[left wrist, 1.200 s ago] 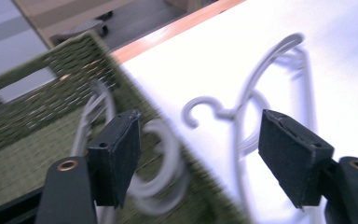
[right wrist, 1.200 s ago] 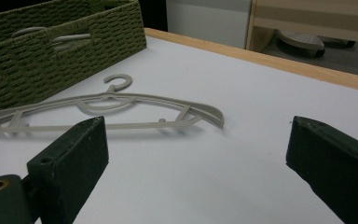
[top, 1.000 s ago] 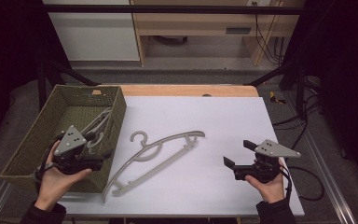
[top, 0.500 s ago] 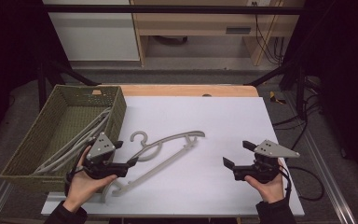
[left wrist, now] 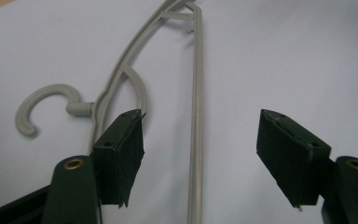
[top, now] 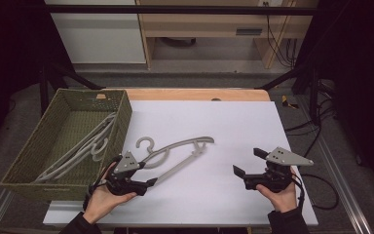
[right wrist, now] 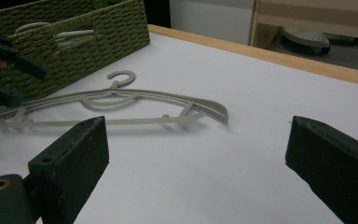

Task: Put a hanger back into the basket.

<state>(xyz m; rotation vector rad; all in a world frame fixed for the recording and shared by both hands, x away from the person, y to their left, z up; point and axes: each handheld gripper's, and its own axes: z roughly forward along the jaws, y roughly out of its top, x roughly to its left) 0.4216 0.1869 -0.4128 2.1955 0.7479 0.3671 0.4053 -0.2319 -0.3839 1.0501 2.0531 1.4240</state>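
Observation:
A grey plastic hanger (top: 185, 144) lies flat on the white table, hook toward the basket. My left gripper (top: 146, 175) is low over its left end. In the left gripper view the jaws stand apart on either side of the hanger's straight bottom bar (left wrist: 196, 93), and the left pad (left wrist: 128, 149) overlaps the curved upper arm. The jaws have just been closing, with the bar between them untouched by the pads. My right gripper (top: 245, 161) rests open at the table's right front, with nothing between its jaws (right wrist: 198, 128). It faces the hanger (right wrist: 135, 95).
A green woven basket (top: 124, 117) stands at the table's left edge with several grey hangers (top: 83, 146) lying in it. It also appears in the right gripper view, the basket (right wrist: 98, 28) being behind the loose hanger. A wooden strip (top: 195, 94) borders the table's far edge.
My left gripper has come from over the basket's front rim, rightward and down, to the loose hanger's left end. Its jaws have narrowed a little. The right gripper has stayed put.

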